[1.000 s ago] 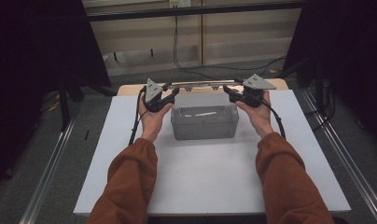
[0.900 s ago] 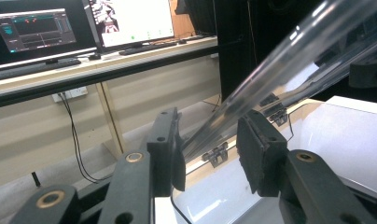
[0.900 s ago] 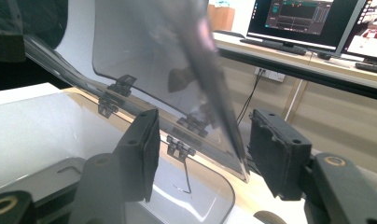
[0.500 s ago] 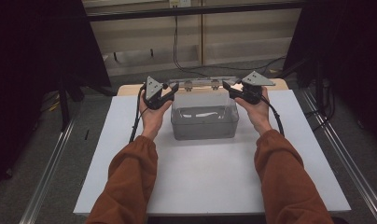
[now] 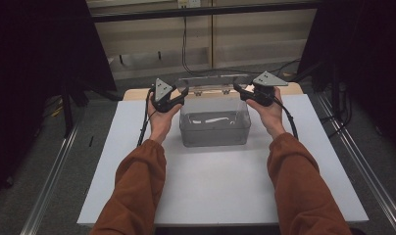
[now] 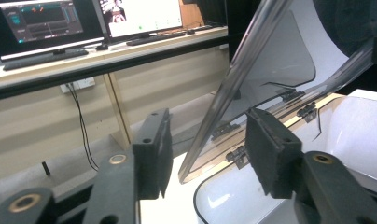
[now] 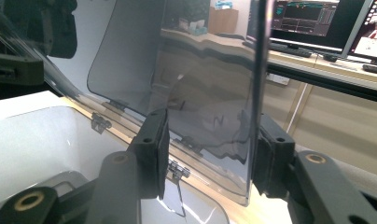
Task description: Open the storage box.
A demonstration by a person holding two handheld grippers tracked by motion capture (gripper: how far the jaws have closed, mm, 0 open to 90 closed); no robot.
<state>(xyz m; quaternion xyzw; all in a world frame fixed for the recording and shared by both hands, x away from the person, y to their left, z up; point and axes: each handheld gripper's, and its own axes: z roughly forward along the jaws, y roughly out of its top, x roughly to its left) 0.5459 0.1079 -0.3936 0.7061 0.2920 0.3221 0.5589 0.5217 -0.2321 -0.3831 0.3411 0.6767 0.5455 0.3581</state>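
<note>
A clear plastic box point(image 5: 214, 128) stands on the white table top point(image 5: 210, 191) with a small white object point(image 5: 213, 119) lying inside it. Its hinged clear lid point(image 5: 208, 80) is swung up and stands nearly upright at the back. My left gripper point(image 5: 183, 93) is at the lid's left edge and my right gripper point(image 5: 237, 90) at its right edge. In the left gripper view the jaws of the left gripper point(image 6: 207, 149) are apart, with the lid's edge point(image 6: 233, 79) between them. In the right gripper view the right gripper point(image 7: 207, 149) is open around the lid point(image 7: 200, 84), whose edge lies close to one pad.
Behind the table runs a wooden bench point(image 6: 112, 60) with monitors point(image 6: 42, 21) and a keyboard. Cables hang down its front. Metal rails point(image 5: 49, 181) run along the floor on both sides of the table. The person's orange sleeves point(image 5: 137, 186) cover the table's front.
The lid has swung up from nearly flat on the box to almost upright. Both grippers rose and moved back with its side edges.
</note>
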